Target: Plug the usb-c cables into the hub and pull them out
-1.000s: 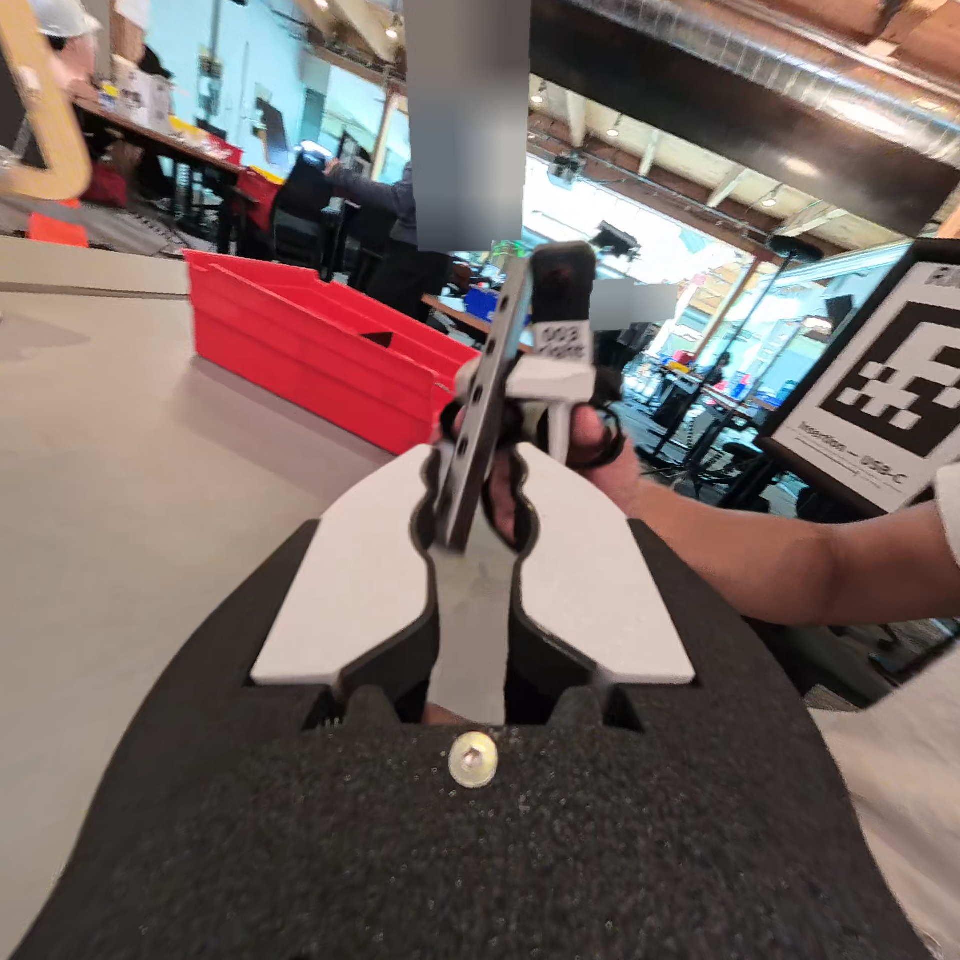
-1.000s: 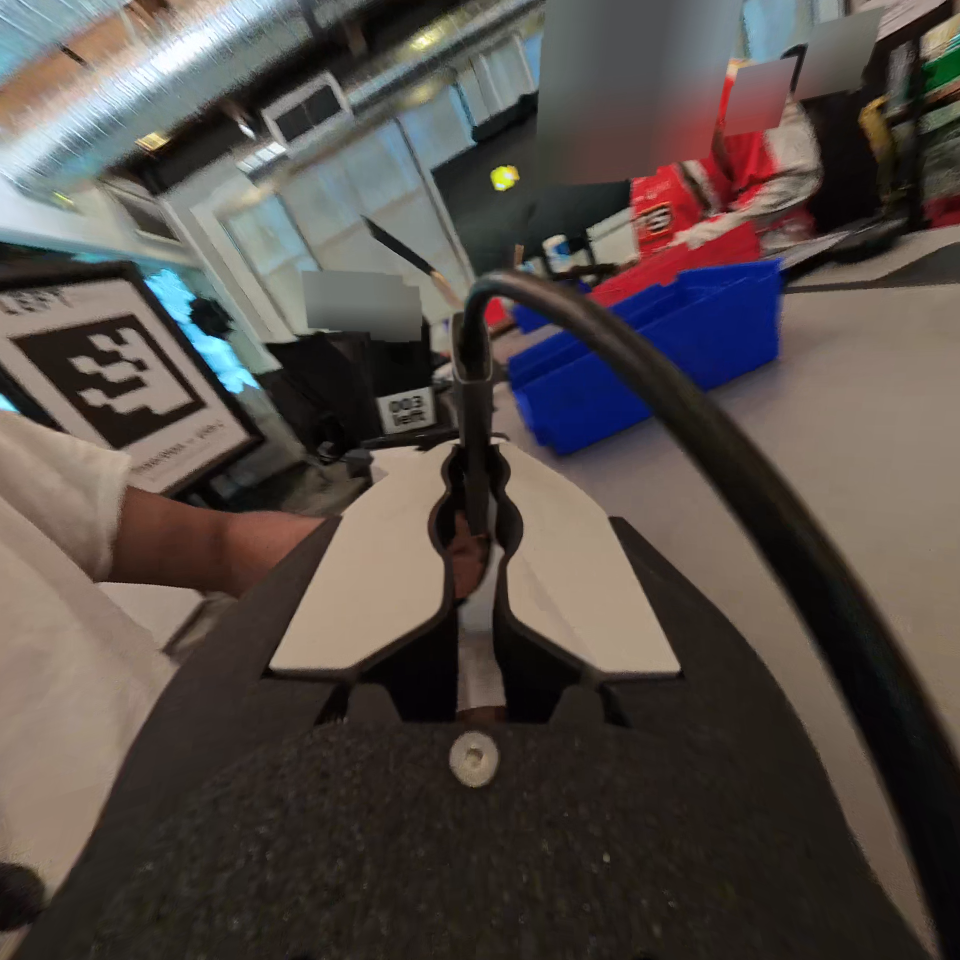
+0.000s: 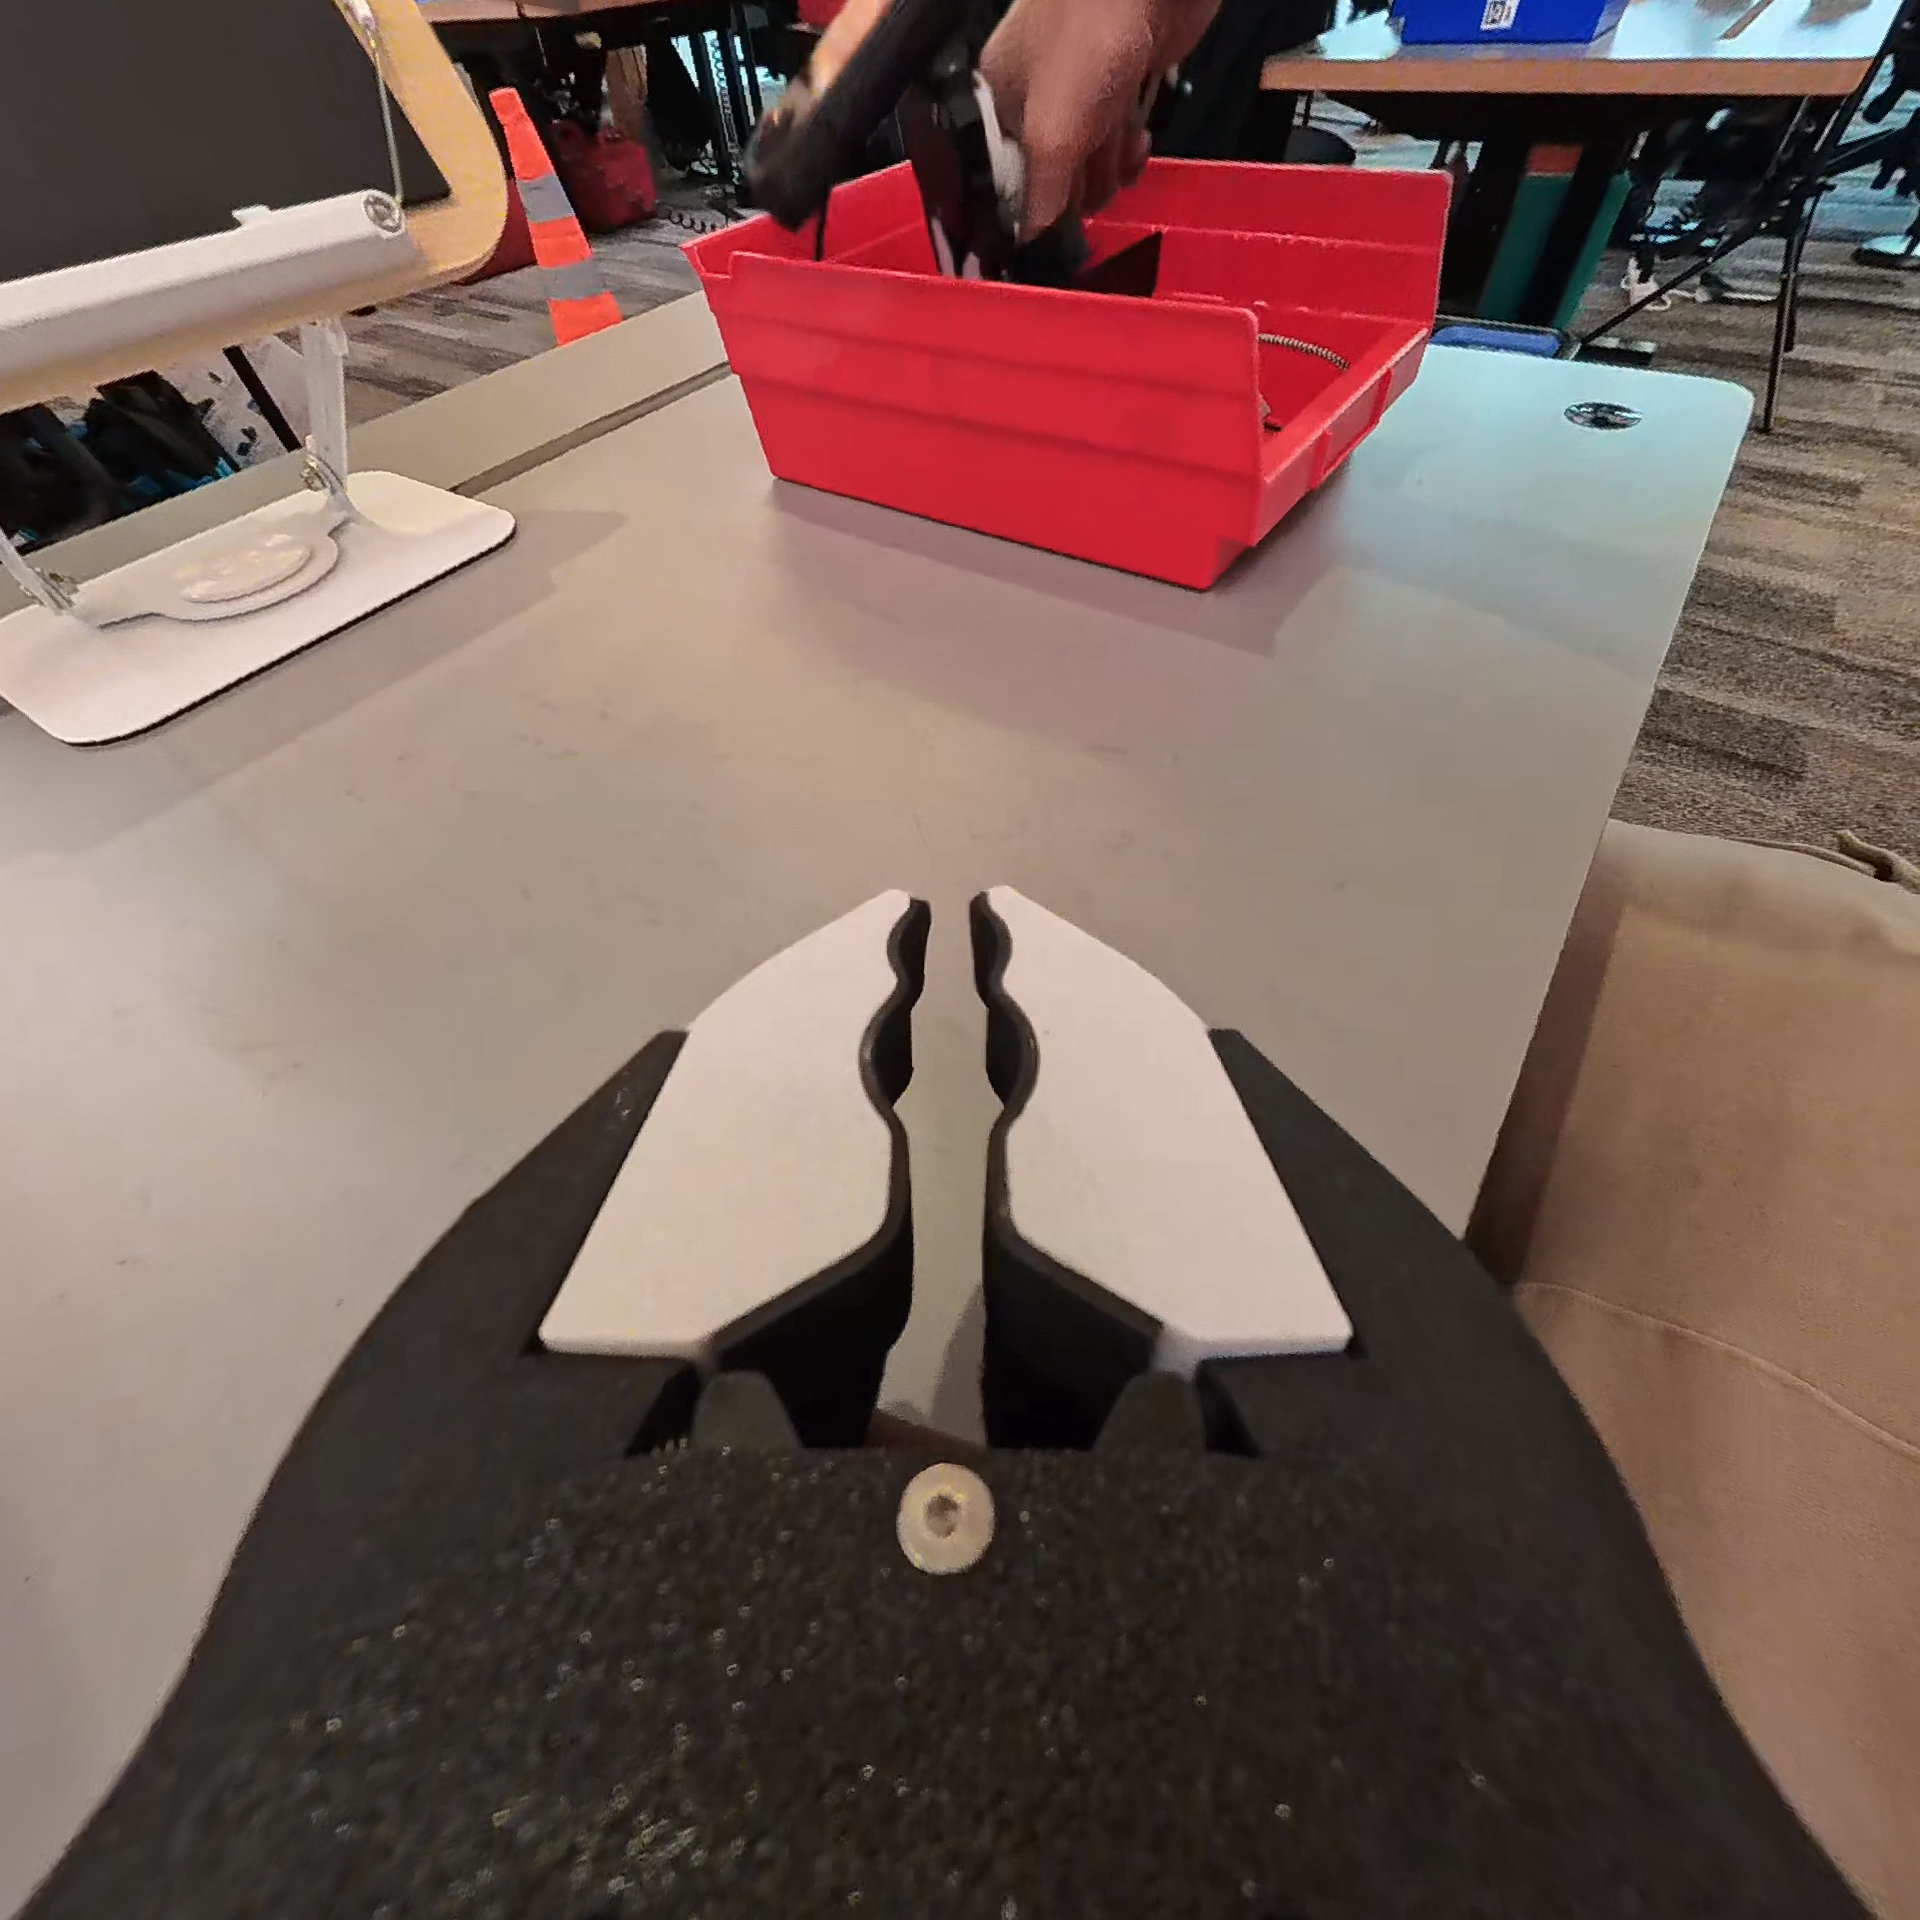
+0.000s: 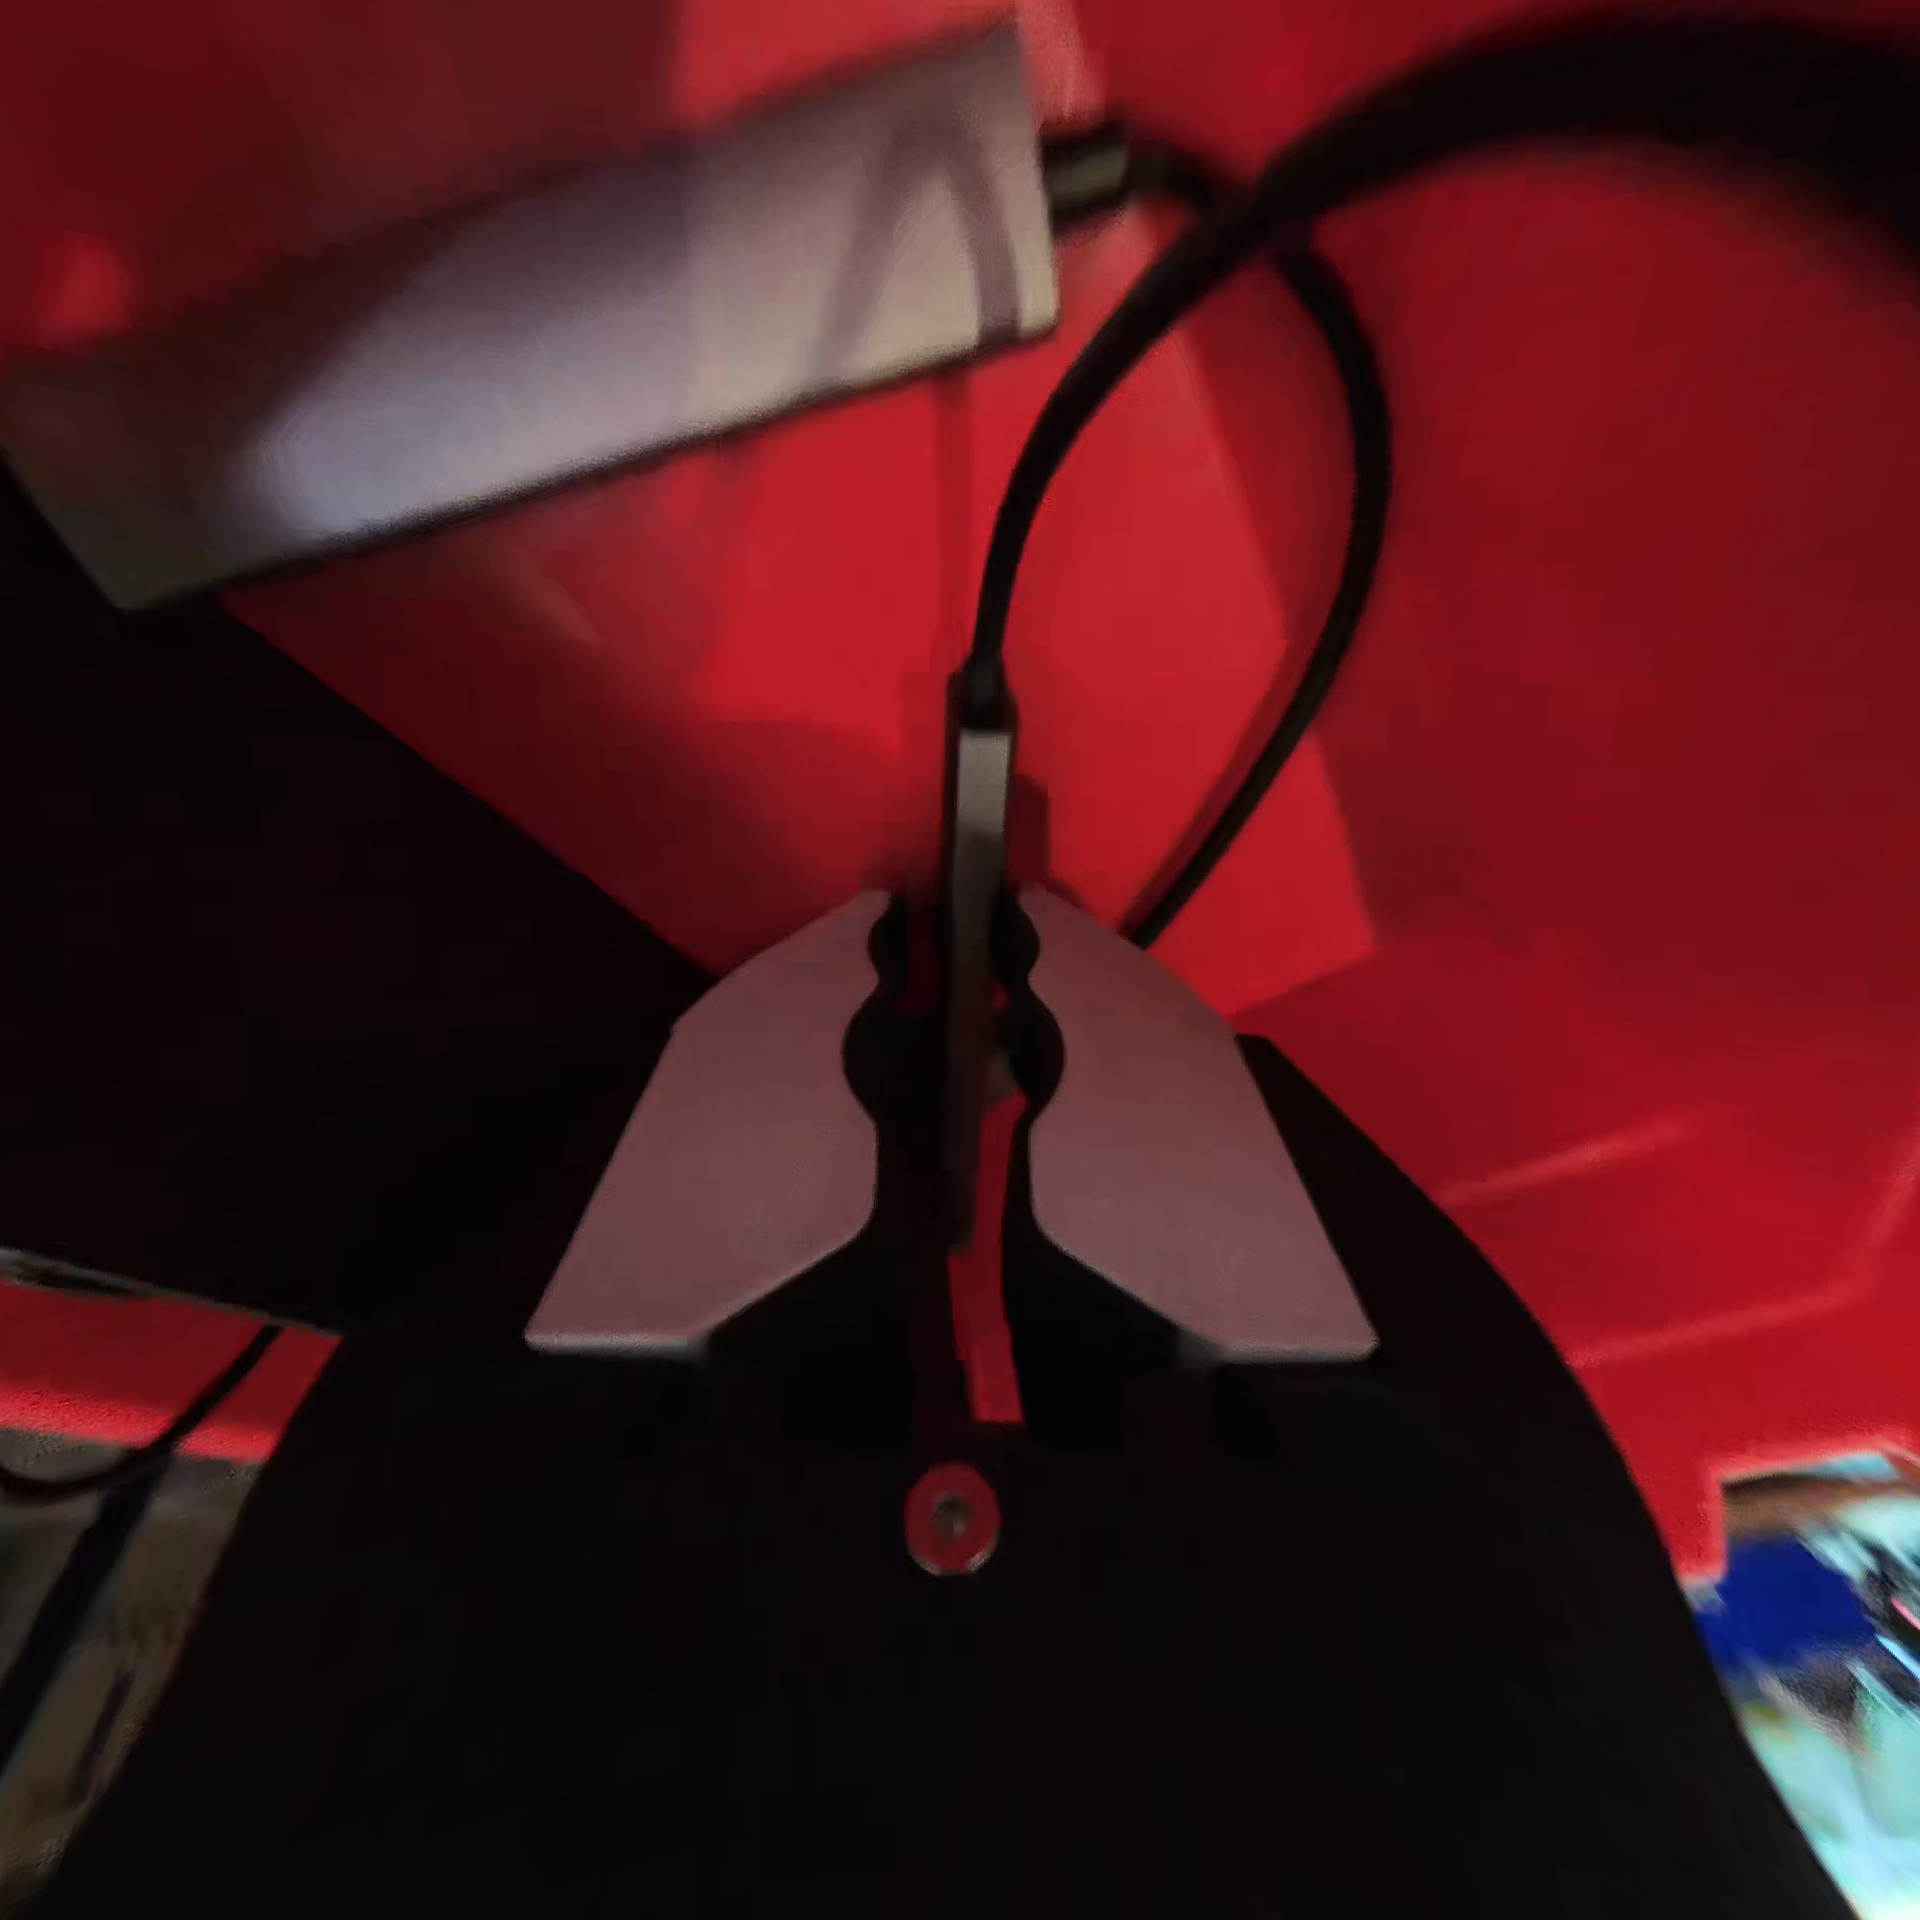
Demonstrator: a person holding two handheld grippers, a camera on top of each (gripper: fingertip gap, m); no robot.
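My left gripper [image 3: 951, 904] hovers low over the grey table [image 3: 727, 779], empty, its jaws almost together with only a thin slit between them. My right gripper [image 4: 961, 914] is down inside the red bin [image 3: 997, 416], shut on the grey metal plug [image 4: 982, 790] of a black usb-c cable [image 4: 1340, 582] that loops up and back. The grey hub [image 4: 582, 343] lies in the bin just ahead and to the left of the plug, blurred, with a short lead at its end. From the left wrist view, a hand holds the right gripper [image 3: 966, 239] over the bin.
A white tablet stand [image 3: 239, 582] sits on the table at left. The table's right edge runs beside a person's beige trouser leg [image 3: 1714, 1143]. A braided cable [image 3: 1304, 353] lies in the bin's right compartment. An orange cone [image 3: 556, 239] stands on the floor behind. Some 45 centimetres of space lies between my two pairs of fingers.
My left gripper held the hub up in the air; now it is empty, low over the table, and the hub lies in the red bin. My right gripper has carried the plug into the bin.
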